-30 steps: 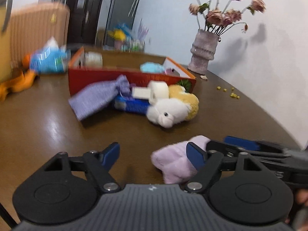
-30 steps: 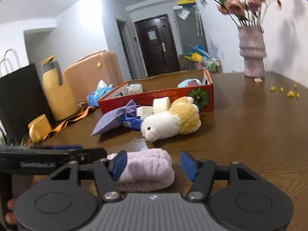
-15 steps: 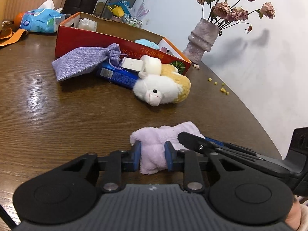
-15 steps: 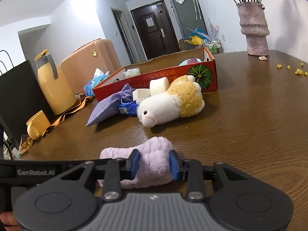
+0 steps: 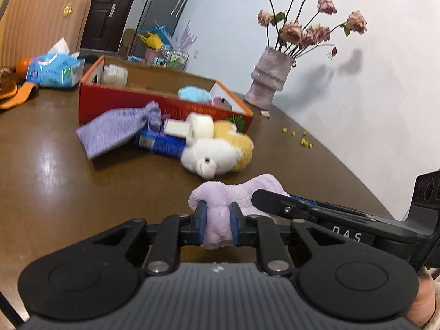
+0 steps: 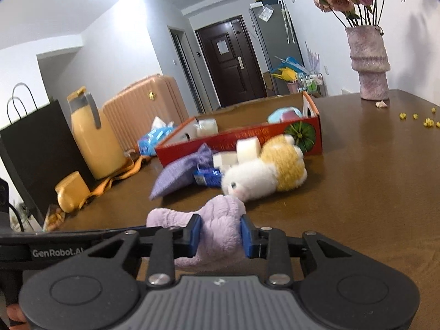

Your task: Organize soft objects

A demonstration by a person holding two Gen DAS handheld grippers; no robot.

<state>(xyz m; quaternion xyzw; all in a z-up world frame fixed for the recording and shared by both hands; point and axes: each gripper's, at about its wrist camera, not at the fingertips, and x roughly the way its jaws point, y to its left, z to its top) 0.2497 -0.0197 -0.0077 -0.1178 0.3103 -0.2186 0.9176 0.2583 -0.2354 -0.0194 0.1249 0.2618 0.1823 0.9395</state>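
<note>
Lilac towel (image 5: pixel 220 214): near edge of table (image 5: pixel 55 192), pinched at one end by left gripper (image 5: pixel 217 221), at the other by right gripper (image 6: pixel 220 232); plush sheep (image 5: pixel 217 154) just beyond; red box (image 5: pixel 132 104) behind, blue plush (image 5: pixel 192 93) inside

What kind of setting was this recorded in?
Most likely a lived-in home, at a brown wooden table near the entry: a dark front door, a ribbed peach suitcase and a textured vase of dried pink roses suggest it.
</note>
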